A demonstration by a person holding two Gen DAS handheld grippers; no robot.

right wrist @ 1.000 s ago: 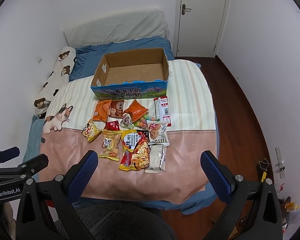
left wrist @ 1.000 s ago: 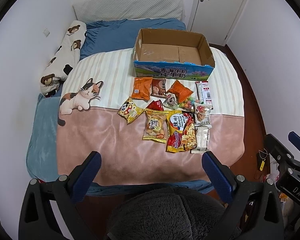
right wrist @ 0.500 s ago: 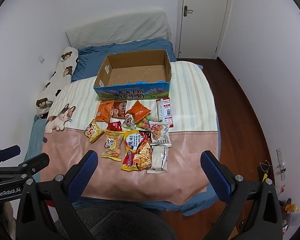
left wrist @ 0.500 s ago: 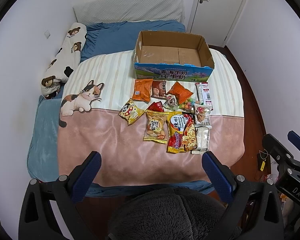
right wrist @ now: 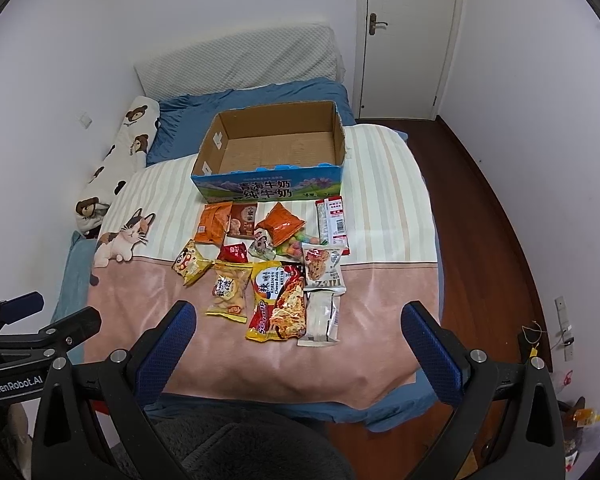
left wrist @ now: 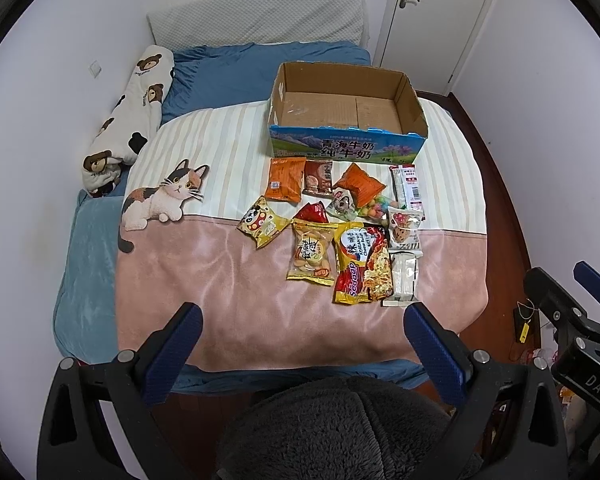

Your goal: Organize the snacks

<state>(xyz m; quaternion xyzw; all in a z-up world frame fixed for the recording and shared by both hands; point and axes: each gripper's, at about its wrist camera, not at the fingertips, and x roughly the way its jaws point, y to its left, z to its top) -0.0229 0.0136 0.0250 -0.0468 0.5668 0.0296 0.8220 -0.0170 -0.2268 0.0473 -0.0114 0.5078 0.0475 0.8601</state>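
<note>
Several snack packets lie in a cluster on the bed blanket (left wrist: 220, 300), among them a red-and-yellow noodle pack (left wrist: 362, 264) (right wrist: 278, 304), a yellow biscuit bag (left wrist: 312, 254), an orange bag (left wrist: 285, 179) and a white wrapped bar (left wrist: 404, 278). An empty cardboard box (left wrist: 346, 148) (right wrist: 272, 186) stands just behind them. My left gripper (left wrist: 304, 344) is open and empty, near the bed's foot. My right gripper (right wrist: 300, 340) is open and empty, also short of the snacks.
A bear-print pillow (left wrist: 128, 116) lies along the left wall and a white pillow (left wrist: 256, 20) at the head. A closed door (right wrist: 408, 36) is at the back right. Wooden floor (right wrist: 488, 240) runs along the bed's right side. A dark fuzzy surface (left wrist: 340, 428) lies below the grippers.
Both grippers have moved slightly forward toward the bed; the snacks and box look a little lower and closer. Nothing has been grasped.
</note>
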